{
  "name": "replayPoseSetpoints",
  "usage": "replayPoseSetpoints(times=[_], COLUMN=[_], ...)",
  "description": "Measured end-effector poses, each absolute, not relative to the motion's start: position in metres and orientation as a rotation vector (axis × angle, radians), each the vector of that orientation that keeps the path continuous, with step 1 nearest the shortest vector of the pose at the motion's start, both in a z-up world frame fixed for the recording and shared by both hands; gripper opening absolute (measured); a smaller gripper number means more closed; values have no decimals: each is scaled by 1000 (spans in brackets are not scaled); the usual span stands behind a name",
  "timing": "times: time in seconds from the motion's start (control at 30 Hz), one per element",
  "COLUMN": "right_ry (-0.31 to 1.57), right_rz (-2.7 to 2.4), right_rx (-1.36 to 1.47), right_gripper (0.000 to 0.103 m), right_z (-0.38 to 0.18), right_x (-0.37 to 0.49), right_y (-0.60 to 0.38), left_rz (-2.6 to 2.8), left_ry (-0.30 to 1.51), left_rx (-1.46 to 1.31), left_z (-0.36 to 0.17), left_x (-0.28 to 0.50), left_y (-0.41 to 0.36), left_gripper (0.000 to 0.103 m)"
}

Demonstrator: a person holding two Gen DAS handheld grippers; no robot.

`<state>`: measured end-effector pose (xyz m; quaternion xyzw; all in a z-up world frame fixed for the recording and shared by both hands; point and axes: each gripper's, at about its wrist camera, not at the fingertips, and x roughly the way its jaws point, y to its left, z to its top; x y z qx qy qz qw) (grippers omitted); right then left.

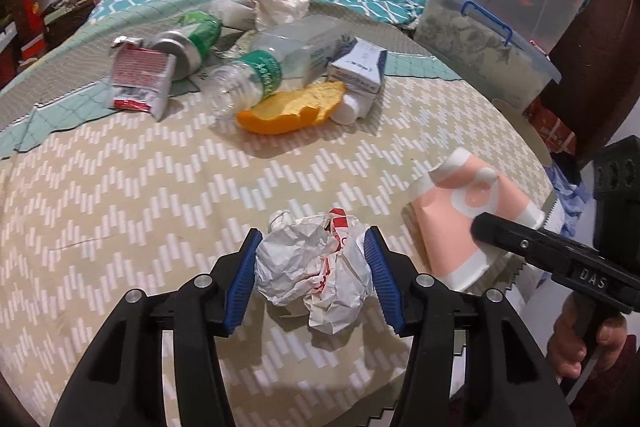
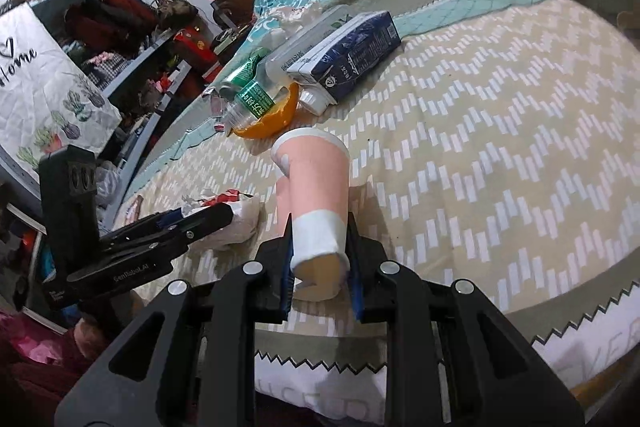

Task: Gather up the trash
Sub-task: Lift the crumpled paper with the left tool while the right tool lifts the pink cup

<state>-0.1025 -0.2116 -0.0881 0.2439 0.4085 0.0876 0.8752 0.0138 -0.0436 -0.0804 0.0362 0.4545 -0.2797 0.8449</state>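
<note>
Currently listed, bed top. Left gripper [image 1: 312, 269]: blue pads part-way apart, a crumpled paper wrapper [image 1: 316, 267] between them, pads at its sides; firm contact cannot be told. Right gripper [image 2: 320, 267]: narrow, clamped on the flattened rim end of a pink paper cup [image 2: 316, 195], which points away from its jaws. Ahead of both tools, well apart: orange peel [image 1: 288, 109], clear plastic bottle [image 1: 260, 71], blue-and-white carton [image 1: 358, 69], green can [image 1: 188, 43], red-and-white packet [image 1: 140, 79].
</note>
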Motion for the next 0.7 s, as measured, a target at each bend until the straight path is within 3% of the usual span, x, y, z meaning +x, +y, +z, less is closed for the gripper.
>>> replayPoseSetpoints(times=[0.7], right_ry=[817], right_rz=[172], right_rx=[434], right_gripper=[39], right_z=[-83], right_x=[-112], right_y=[-195], left_rz=[-508], left_ry=[929], left_rx=[103], left_z=[-83], left_x=[9], left_y=[-40], left_gripper=[65])
